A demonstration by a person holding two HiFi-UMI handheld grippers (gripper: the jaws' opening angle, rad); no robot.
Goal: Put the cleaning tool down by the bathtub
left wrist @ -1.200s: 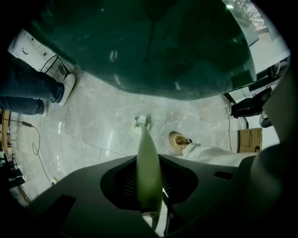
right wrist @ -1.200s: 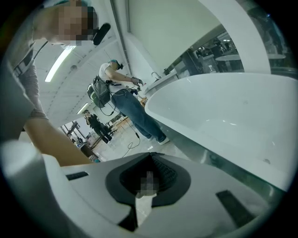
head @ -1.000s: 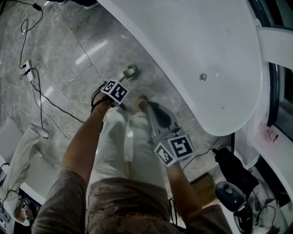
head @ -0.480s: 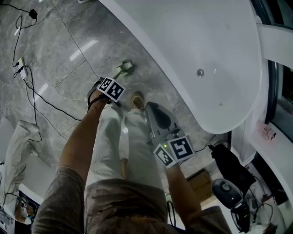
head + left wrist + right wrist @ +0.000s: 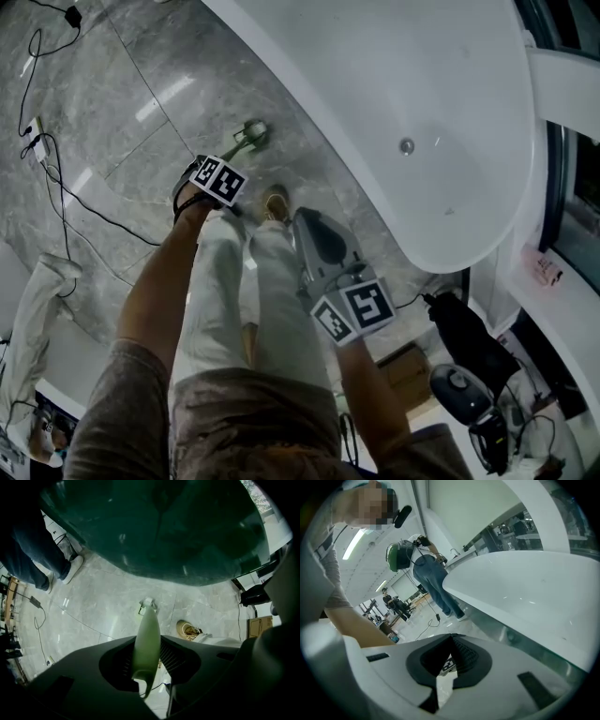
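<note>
The cleaning tool, a pale green brush, stands almost upright with its head (image 5: 251, 134) at the grey marble floor beside the white bathtub (image 5: 422, 103). My left gripper (image 5: 223, 161) has the handle (image 5: 146, 641) between its jaws; the jaws are opening, and the handle still fills the gap between the pads. In the left gripper view the brush head (image 5: 146, 605) rests near a floor seam, just short of the tub's dark underside (image 5: 159, 527). My right gripper (image 5: 302, 217) hangs shut and empty by the person's right leg, level with the tub's rim (image 5: 525, 588).
Black cables (image 5: 66, 192) and a power strip (image 5: 33, 127) lie on the floor at the left, beside a white cloth (image 5: 37, 300). A black bag (image 5: 464, 328), a cardboard box (image 5: 412, 370) and a device (image 5: 459, 394) sit lower right. Another person's legs (image 5: 47, 559) stand by the tub.
The left gripper and the brush have edged slightly left along the tub's side. The right gripper stays by the leg.
</note>
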